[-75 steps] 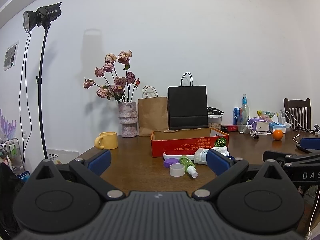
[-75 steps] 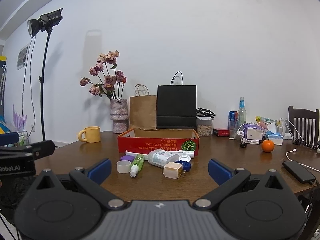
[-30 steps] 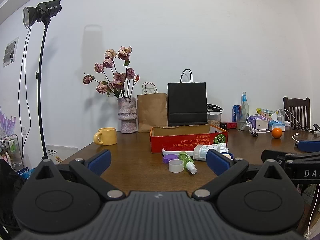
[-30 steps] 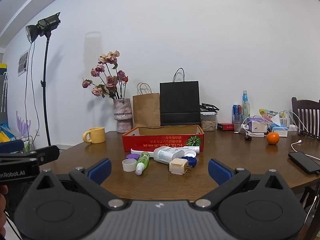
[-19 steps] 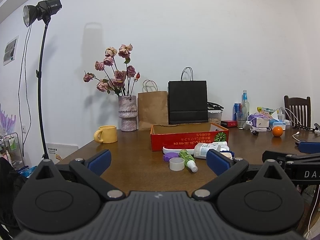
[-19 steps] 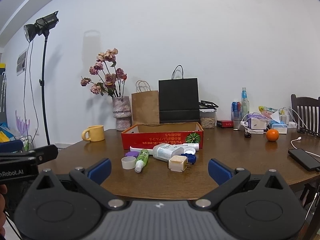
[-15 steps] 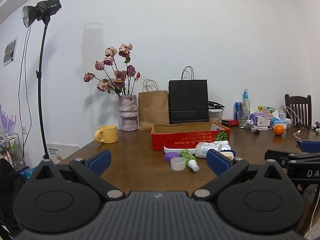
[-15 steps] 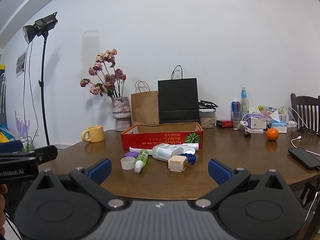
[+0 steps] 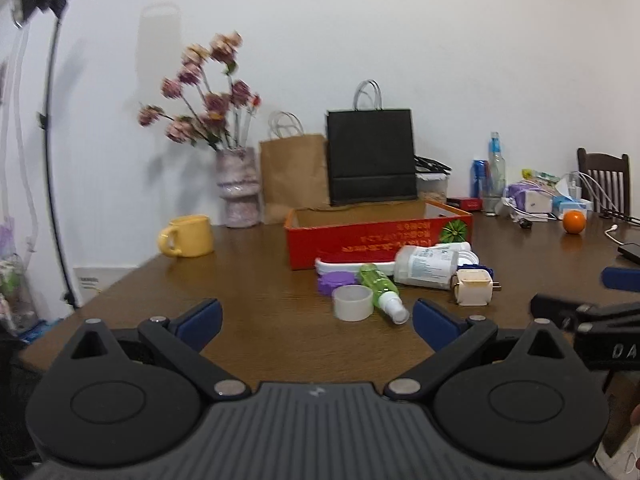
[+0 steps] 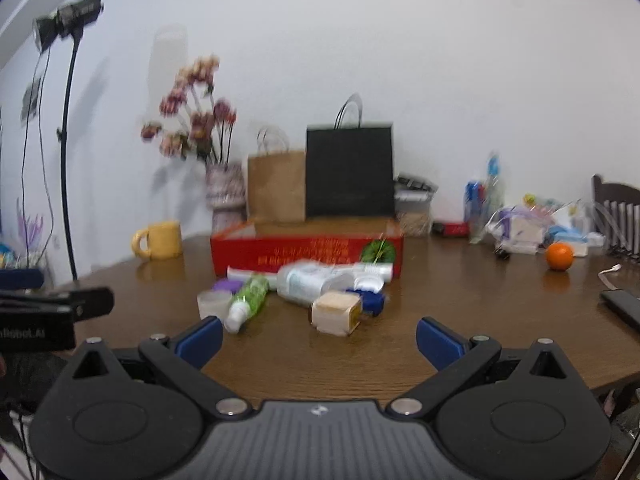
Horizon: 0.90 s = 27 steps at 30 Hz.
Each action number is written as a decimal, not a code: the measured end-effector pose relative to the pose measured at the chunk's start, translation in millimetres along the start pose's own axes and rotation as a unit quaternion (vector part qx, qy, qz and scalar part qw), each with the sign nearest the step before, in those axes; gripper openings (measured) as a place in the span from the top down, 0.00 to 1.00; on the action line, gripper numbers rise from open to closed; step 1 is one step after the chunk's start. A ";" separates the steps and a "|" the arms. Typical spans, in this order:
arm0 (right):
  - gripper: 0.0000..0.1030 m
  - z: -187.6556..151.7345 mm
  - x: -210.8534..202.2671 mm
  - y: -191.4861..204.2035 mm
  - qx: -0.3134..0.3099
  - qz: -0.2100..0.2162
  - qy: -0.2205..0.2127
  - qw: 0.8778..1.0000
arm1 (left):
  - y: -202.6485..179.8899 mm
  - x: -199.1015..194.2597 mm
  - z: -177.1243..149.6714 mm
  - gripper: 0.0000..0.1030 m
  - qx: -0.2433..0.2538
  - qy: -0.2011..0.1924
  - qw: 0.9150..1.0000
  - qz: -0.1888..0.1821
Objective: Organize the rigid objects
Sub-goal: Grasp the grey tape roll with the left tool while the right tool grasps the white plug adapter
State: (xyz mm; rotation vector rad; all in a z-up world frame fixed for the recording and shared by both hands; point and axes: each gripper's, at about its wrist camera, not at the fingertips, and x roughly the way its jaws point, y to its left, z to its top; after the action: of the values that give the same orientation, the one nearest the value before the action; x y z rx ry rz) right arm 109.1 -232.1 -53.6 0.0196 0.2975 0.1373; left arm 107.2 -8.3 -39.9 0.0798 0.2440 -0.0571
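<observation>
Red box (image 9: 376,238) shows inverted print, unreadable

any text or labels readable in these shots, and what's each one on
"DA", cut off by the frame edge: on the right gripper body, left wrist view.
"Robot.AI", first letters unclear: on the left gripper body, right wrist view.
Red box: gold characters, upside down, unreadable.
White bottle: label print too small.

A polished, grained wooden table (image 9: 248,280) is seen beneath a printed cardboard box (image 9: 376,236). A translucent green plastic bottle (image 9: 378,286), a glazed yellow mug (image 9: 188,236) and matt paper bags (image 9: 294,176) are shown.
</observation>
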 end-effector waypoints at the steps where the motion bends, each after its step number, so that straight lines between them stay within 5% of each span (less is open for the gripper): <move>1: 0.00 1.5 9.8 -2.1 0.000 0.003 0.014 1.000 | 1.3 9.3 1.4 0.00 -0.005 0.006 1.000 -0.012; 7: 0.00 13.4 59.6 -11.4 0.002 -0.005 0.022 1.000 | 4.5 68.5 2.1 0.00 -0.028 0.038 0.999 -0.012; 11: 0.09 22.5 98.4 -14.2 0.008 -0.013 0.050 0.999 | 8.9 116.2 5.7 0.00 -0.037 0.115 0.993 -0.007; 15: 0.10 30.3 131.5 -15.3 0.009 -0.017 0.073 0.997 | 10.8 150.2 8.3 0.03 -0.025 0.137 0.990 -0.035; 20: 0.29 32.1 163.9 -12.9 -0.008 -0.020 0.115 0.993 | 13.2 181.5 10.5 0.24 -0.035 0.171 0.982 -0.066; 27: 0.34 30.1 182.5 -13.2 0.001 -0.021 0.147 0.989 | 15.2 198.2 12.4 0.49 -0.042 0.178 0.979 -0.093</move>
State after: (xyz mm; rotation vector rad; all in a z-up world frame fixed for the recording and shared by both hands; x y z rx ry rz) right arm 292.5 -220.1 -78.4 -0.0060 0.5922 0.0981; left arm 303.2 -3.5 -75.1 -0.0187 0.6109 -0.2202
